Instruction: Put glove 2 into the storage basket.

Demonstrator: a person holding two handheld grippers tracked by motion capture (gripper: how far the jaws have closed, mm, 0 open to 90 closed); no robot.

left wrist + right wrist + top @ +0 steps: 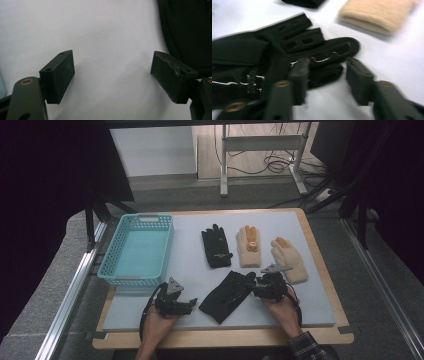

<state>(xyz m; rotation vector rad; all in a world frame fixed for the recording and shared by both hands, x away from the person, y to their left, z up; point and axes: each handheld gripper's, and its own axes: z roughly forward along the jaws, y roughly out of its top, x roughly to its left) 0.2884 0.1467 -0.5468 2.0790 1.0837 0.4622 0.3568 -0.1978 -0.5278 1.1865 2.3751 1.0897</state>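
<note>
Right tongs (325, 80) half-closed around the black glove's (227, 295) fingers, left tongs (112, 75) wide; beige glove (377, 15) near.

No text, label, brand, number or sign is legible anywhere. The gloves' small marks are too small and blurred to make out.

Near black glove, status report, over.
Right gripper jaws straddling near black glove fingers, not clamped. Left gripper open over bare mat. Nothing in the way; basket stands left.
</note>
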